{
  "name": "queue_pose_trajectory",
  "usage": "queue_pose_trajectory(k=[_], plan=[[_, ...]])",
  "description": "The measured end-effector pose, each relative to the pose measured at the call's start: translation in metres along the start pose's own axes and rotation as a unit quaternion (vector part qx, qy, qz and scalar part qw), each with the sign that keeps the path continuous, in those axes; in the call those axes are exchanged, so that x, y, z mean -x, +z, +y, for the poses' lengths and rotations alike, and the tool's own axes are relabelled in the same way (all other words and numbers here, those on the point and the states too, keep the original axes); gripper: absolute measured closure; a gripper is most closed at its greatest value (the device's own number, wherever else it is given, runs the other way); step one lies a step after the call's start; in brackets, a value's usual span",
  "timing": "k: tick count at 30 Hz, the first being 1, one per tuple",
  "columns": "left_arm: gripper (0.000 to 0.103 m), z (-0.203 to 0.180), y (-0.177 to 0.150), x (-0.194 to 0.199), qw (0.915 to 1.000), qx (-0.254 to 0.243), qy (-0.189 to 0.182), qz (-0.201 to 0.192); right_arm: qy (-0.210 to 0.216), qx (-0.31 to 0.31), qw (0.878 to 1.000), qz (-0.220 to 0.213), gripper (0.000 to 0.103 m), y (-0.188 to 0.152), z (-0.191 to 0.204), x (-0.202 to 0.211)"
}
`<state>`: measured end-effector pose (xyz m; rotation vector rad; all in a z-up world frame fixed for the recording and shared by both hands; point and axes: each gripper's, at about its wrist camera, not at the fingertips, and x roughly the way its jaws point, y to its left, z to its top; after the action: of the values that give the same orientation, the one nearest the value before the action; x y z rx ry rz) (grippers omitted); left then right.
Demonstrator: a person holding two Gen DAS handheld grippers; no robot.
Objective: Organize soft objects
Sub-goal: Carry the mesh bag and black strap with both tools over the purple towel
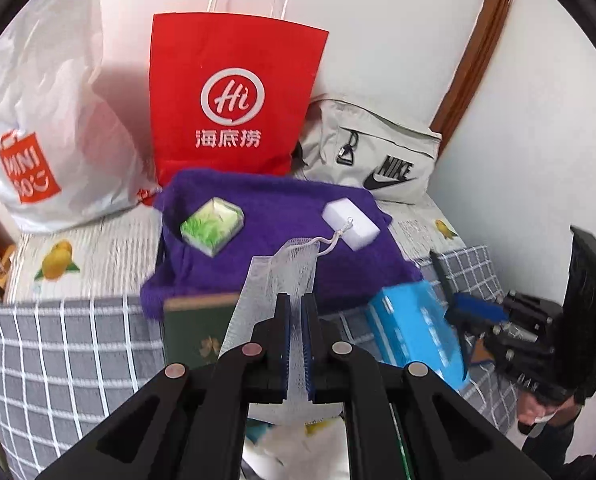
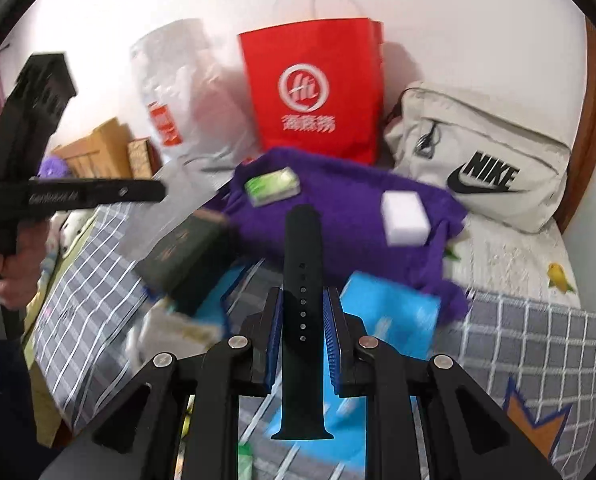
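— What is pinched nearest, in the left gripper (image 1: 295, 300)?
— White mesh pouch (image 1: 281, 276), jaws clamped shut.
— And the right gripper (image 2: 302, 294)?
— Narrowly parted, gripping a smooth black perforated strap (image 2: 302, 280); farther off, a fuzzy purple towel (image 2: 346, 208) bears a white foam block (image 2: 404, 214).

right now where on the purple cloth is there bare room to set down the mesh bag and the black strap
The purple cloth is bare in its middle, between the green tissue pack and the white sponge. Its near edge is crowded by the green book and blue pack. The lemon-print sheet left of the cloth, below the white plastic bag, is also bare.
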<state>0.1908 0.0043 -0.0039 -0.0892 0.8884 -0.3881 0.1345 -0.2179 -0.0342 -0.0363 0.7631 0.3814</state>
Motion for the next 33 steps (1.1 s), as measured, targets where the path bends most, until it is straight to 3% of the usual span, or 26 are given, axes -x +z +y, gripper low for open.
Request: queue_pose_trajectory(k=[14, 22, 33], plan=[[0.097, 0.030, 0.055, -0.063, 0.9994, 0.021, 0.026, 0.012, -0.032, -0.038, 0.999, 0.005, 0.083, 0.070, -0.064, -0.072], [0.097, 0.051, 0.072, -0.098, 0.9981, 0.036, 0.045, 0.022, -0.027, -0.020, 0.999, 0.042, 0.083, 0.079, -0.068, -0.126], [0.097, 0.060, 0.068, -0.141, 0.9961, 0.040, 0.053, 0.058, -0.042, 0.009, 0.994, 0.096, 0.083, 0.070, -0.072, -0.164]])
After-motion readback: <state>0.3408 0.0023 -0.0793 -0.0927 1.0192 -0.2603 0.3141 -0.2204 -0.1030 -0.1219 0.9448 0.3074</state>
